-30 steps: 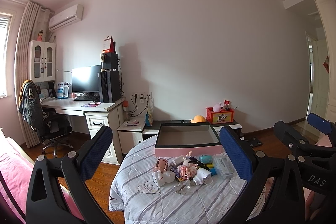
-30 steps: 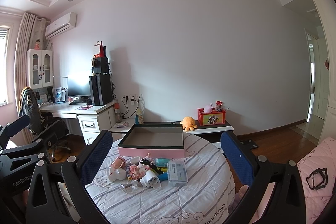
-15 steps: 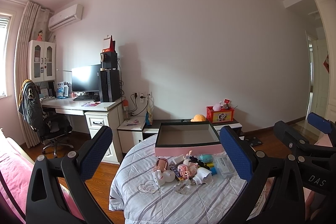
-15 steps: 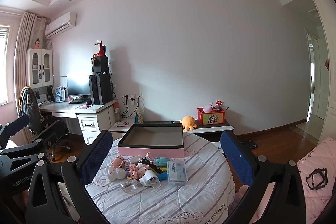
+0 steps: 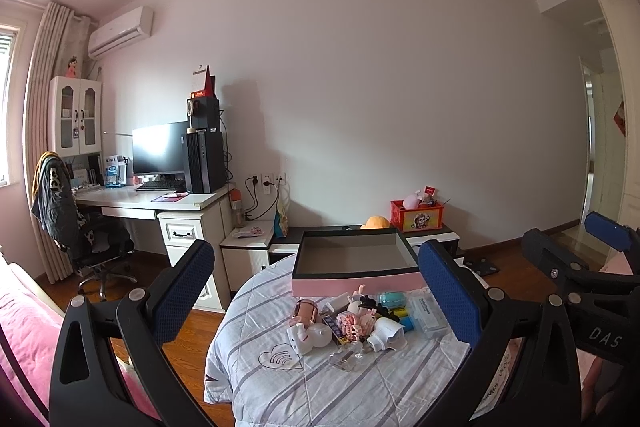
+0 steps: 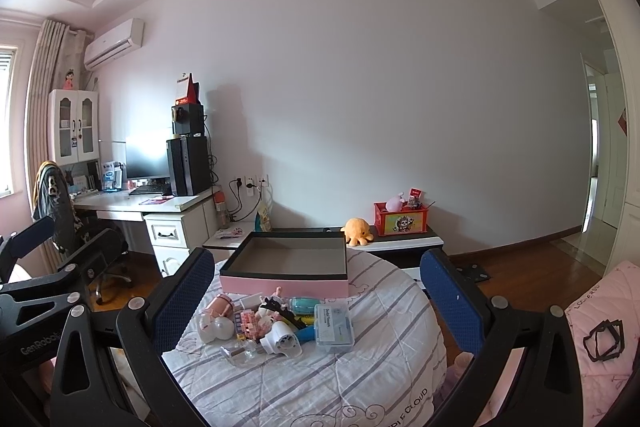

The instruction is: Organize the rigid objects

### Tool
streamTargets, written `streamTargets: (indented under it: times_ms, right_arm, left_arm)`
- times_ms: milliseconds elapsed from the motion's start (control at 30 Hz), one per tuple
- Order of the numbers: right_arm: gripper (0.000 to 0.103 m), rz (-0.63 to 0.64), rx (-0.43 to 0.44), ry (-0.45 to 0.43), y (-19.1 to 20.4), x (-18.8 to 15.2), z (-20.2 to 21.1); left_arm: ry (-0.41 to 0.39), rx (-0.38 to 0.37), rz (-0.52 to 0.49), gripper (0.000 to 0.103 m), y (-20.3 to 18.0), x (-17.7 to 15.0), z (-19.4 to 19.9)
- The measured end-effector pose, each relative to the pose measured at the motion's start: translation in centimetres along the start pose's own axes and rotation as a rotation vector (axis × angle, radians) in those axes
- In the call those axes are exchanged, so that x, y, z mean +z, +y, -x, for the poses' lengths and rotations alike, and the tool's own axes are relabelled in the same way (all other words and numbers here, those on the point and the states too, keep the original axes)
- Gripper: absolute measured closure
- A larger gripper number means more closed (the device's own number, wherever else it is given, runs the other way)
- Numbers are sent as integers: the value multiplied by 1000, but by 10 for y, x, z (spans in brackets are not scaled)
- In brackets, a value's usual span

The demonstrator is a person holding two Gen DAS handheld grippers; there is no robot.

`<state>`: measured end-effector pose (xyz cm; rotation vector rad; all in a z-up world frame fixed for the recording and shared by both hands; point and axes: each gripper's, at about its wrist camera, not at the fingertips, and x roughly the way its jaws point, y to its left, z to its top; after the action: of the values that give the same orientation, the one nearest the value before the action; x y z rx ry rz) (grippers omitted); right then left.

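Observation:
A pile of small objects (image 5: 352, 323) lies on a round table under a striped cloth (image 5: 280, 387): a pink cup, white pieces, a clear plastic case (image 6: 334, 325), a teal item. Behind the pile stands an open pink box (image 5: 356, 281) with a dark empty inside; it also shows in the right wrist view (image 6: 284, 285). My left gripper (image 5: 316, 295) is open and empty, held above and short of the pile. My right gripper (image 6: 316, 295) is open and empty, likewise short of the pile (image 6: 264, 323). Each gripper shows at the edge of the other's view.
A desk (image 5: 160, 203) with a monitor and computer tower stands at the back left, with an office chair (image 5: 80, 239). A low cabinet (image 6: 400, 243) with an orange plush and a red box stands behind the table. Pink bedding lies at both sides.

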<state>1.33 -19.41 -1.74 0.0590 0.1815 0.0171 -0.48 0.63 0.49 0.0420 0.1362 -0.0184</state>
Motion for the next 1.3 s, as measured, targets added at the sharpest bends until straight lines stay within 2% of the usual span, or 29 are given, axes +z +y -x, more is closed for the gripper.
streamTargets:
  times_ms: [200, 500, 633, 833, 1067, 1167, 1300]
  right_arm:
    - [0, -19, 2, 66, -10, -22, -32]
    - [0, -24, 23, 229, -26, -73, -102]
    - [0, -36, 30, 313, -36, -99, -132]
    - [0, -50, 33, 395, -49, -123, -160]
    - [0, -73, 31, 458, -64, -143, -189]
    - [0, -81, 39, 473, -69, -147, -199]
    - [0, -89, 54, 489, -74, -151, -215]
  left_arm:
    - [105, 2, 33, 0, 14, -31, -42]
    - [322, -24, 33, 0, 31, -105, -123]
    - [398, -40, 8, 0, 24, -130, -150]
    - [507, -109, -58, 0, -4, -166, -183]
    - [591, -127, -75, 2, -23, -184, -215]
    - [622, -153, -67, 17, -29, -191, -226]
    - [644, -217, -73, 47, -38, -196, -234]
